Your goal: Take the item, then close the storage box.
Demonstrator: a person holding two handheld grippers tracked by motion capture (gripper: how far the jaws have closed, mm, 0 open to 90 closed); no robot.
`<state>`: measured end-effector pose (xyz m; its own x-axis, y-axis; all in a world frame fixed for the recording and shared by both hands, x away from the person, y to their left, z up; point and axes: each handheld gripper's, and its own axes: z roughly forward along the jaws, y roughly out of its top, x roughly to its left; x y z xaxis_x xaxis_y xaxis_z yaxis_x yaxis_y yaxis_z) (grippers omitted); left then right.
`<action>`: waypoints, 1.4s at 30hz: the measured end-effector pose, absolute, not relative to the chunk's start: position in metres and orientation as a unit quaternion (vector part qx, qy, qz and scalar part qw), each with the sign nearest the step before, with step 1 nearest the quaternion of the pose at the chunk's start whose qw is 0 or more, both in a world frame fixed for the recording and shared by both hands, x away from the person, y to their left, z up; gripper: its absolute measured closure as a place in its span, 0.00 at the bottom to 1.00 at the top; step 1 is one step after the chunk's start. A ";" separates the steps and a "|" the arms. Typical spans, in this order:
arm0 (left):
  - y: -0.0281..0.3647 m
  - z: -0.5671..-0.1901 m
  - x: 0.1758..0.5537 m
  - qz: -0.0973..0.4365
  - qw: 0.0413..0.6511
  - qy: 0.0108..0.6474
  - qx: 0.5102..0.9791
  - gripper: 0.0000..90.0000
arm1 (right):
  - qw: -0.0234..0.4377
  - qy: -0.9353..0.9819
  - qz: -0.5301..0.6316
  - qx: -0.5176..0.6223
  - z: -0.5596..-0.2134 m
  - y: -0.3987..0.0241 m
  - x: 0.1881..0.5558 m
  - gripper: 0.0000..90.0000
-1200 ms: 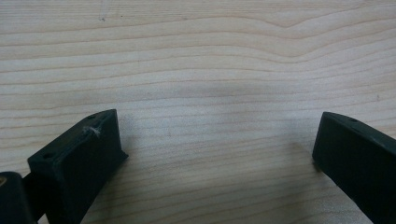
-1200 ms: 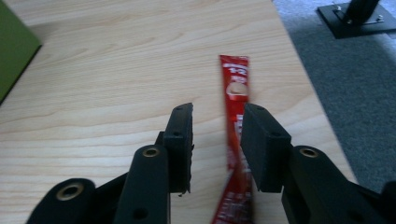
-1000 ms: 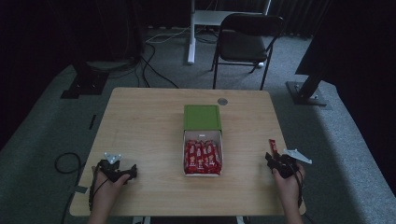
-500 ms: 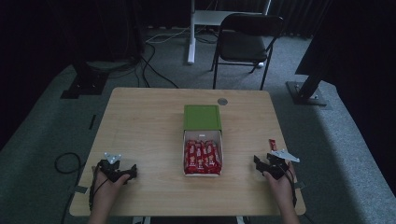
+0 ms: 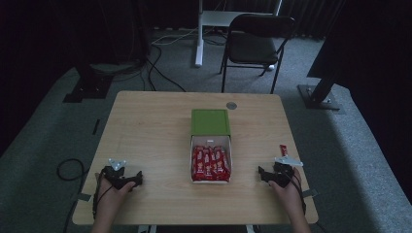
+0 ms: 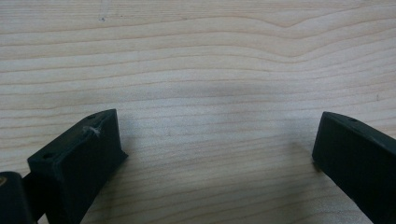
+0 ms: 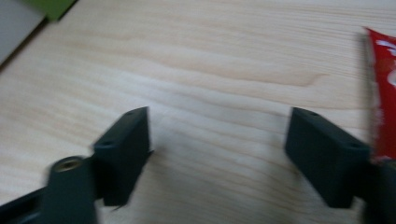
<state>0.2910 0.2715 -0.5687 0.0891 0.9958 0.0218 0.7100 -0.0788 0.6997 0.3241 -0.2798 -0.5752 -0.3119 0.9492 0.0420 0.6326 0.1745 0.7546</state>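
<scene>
An open white box (image 5: 228, 145) with a green lid (image 5: 210, 121) sits mid-table, packed with red wrapped bars (image 5: 210, 162). One more red bar (image 5: 283, 150) (image 7: 384, 93) lies loose on the wood right of the box. My right gripper (image 5: 265, 175) (image 7: 219, 122) rests just nearer than that bar and to its left. Its jaws have just been opening and stand wide, with bare wood between them. My left gripper (image 5: 135, 178) (image 6: 215, 126) rests near the front left edge, open over bare wood.
The wooden table (image 5: 145, 126) has free room left and right of the box. A small grey disc (image 5: 231, 105) lies near the far edge. Beyond the table stand a dark chair (image 5: 257, 41) and a white desk leg (image 5: 199, 34); cables lie on the floor.
My right gripper has opened, let go of the red bar and shifted left and toward the front edge. The bar stays lying on the table. The left gripper has not moved.
</scene>
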 end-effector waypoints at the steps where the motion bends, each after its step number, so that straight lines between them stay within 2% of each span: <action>1: 0.271 -0.569 0.291 0.263 0.272 0.622 0.686 0.02 | 0.231 0.745 0.335 0.528 -0.576 -0.276 0.324 0.15; 5: 0.271 -0.569 0.291 0.262 0.273 0.621 0.686 0.02 | 0.228 0.751 0.333 0.523 -0.576 -0.272 0.325 0.13; 11: 0.263 -0.568 0.290 0.265 0.278 0.563 0.732 0.02 | 0.223 0.756 0.335 0.517 -0.575 -0.269 0.324 0.15; 15: 0.254 -0.561 0.289 0.254 0.315 0.546 0.733 0.03 | 0.213 0.756 0.347 0.512 -0.569 -0.265 0.324 0.15; 23: 0.232 -0.547 0.285 0.237 0.362 0.495 0.753 0.03 | 0.222 0.747 0.394 0.487 -0.545 -0.257 0.318 0.19; 31: 0.214 -0.533 0.284 0.238 0.383 0.453 0.769 0.03 | 0.241 0.736 0.455 0.440 -0.509 -0.247 0.307 0.19; 42: 0.190 -0.516 0.285 0.227 0.416 0.390 0.789 0.06 | 0.197 0.766 0.482 0.377 -0.499 -0.224 0.300 0.16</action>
<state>0.2850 0.1898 -0.5158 0.5925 0.8048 0.0337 0.4265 -0.3489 0.8345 0.2995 -0.2240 -0.4991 -0.6372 0.7682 0.0614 0.3881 0.2511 0.8868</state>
